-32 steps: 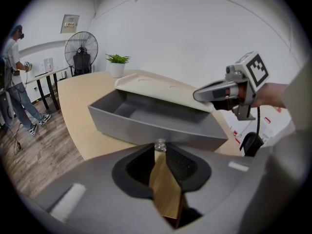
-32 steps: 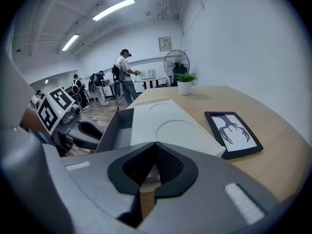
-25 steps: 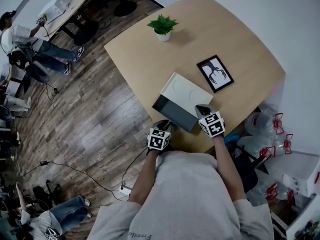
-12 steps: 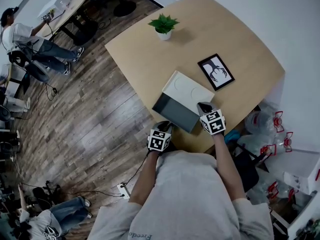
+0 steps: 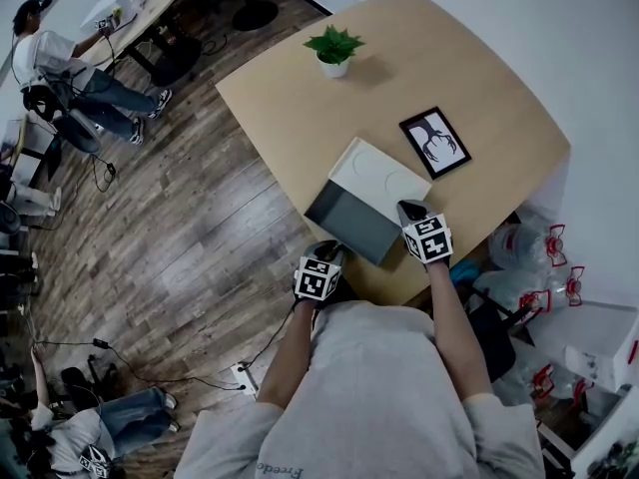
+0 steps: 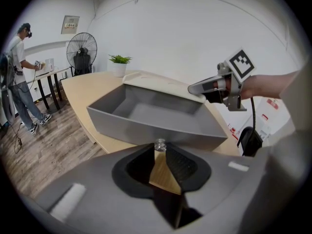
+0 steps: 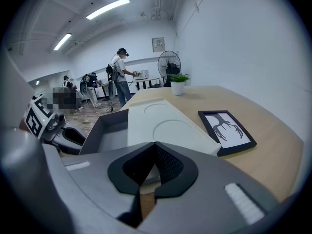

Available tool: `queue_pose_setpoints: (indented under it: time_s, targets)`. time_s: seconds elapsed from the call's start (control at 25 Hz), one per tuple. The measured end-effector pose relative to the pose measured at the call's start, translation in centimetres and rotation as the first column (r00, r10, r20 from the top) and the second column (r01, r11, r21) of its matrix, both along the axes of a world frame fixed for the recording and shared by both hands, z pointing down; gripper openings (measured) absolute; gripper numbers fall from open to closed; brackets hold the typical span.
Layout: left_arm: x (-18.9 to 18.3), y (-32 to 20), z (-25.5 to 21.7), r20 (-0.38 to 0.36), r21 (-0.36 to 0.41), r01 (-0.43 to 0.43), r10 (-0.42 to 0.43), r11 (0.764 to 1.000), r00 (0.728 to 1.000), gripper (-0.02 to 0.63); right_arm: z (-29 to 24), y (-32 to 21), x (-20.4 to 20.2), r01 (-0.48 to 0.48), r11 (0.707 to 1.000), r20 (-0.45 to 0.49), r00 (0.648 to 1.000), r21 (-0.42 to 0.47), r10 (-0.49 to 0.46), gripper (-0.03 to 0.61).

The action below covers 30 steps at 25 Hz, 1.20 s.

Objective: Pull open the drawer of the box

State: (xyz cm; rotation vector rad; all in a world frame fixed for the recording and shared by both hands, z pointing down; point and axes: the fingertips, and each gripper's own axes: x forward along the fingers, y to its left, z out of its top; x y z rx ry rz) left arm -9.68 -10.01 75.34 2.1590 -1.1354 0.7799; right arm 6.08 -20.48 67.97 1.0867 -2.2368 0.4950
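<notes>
Already the drawer [image 6: 156, 116] stood far out of the box [image 5: 384, 178], its grey inside empty and open to view, and its front was at approx. the table [image 5: 479, 78] edge nearest the person. The left gripper [image 6: 160, 150] was closed on the small shiny knob [image 6: 160, 143] at the drawer front; the tips pinched it w/ no gap. The right gripper [image 7: 155, 144] had its jaws together w/ nothing between them. Its tips were at the near corner of the white box lid, seemingly pressing there to hold the box in place.

Risks, as I judged them:
1) The drawer could come fully out & drop, since much of it was outside the box and the front had little or no table under it. No stop was visible.
2) The knob was small, round & smooth, so the jaws could slip off if the pull went sideways or upward, i.e. not straight.
3) If the right gripper lifted or slid on the smooth lid, the box would follow the drawer toward the edge.

The picture frame [image 5: 435, 144] & plant [image 5: 334, 48] were well apart from all this, so no danger there.
</notes>
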Motion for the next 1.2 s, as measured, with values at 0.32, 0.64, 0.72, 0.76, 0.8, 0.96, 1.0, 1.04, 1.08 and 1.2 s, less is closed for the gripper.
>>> queue_pose_setpoints:
  time_s: [0.32,0.64,0.72,0.76,0.8,0.96,1.0,1.04,1.08,1.2]
  targets:
    - [-0.1,0.0,0.2,0.002,-0.003,0.007,-0.007,1.0,1.0,0.13,0.0,0.0,-0.1,-0.008,1.0,-0.001,1.0,-0.025,0.008,0.002]
    - [-0.9,1.8,1.0,0.048,-0.021,0.006,-0.005,1.0,0.999,0.137,0.0,0.3,-0.1,-0.016,0.998,0.0,1.0,-0.054,0.016,0.002]
    - [-1.2,2.3,0.9,0.043,-0.02,0.015,-0.014,1.0,0.999,0.137,-0.1,0.8,-0.3,-0.01,0.998,0.003,1.0,-0.06,0.01,0.002]
    - [-1.3,2.5,0.8,0.042,-0.018,0.019,-0.018,1.0,0.999,0.137,-0.1,1.1,-0.5,-0.009,0.998,0.007,1.0,-0.061,0.009,0.002]
    - [-1.5,2.5,0.6,0.041,-0.013,0.022,-0.022,1.0,0.999,0.137,-0.1,1.4,-0.7,-0.008,0.998,0.01,1.0,-0.061,0.008,0.002]
    - [-2.1,2.0,-0.8,0.027,0.027,0.043,-0.044,0.999,0.999,0.137,-0.1,2.7,-1.4,0.003,0.998,0.011,1.0,-0.06,-0.003,0.002]
    - [-2.2,1.8,-1.4,0.023,0.04,0.047,-0.048,0.998,0.999,0.137,-0.2,3.0,-1.4,0.003,0.998,0.015,1.0,-0.059,-0.002,0.002]
    - [-2.3,1.5,-1.9,0.021,0.054,0.05,-0.052,0.997,0.998,0.137,-0.3,3.4,-1.5,0.002,0.998,0.02,1.0,-0.058,-0.001,0.002]
    - [-2.3,1.3,-2.6,0.019,0.068,0.053,-0.054,0.996,0.998,0.137,-0.3,3.7,-1.5,0.001,0.998,0.025,1.0,-0.057,0.001,0.002]
    - [-2.3,0.5,-4.3,0.017,0.108,0.053,-0.055,0.993,0.998,0.137,-0.5,4.8,-1.4,0.002,0.998,0.037,0.999,-0.067,0.001,0.002]
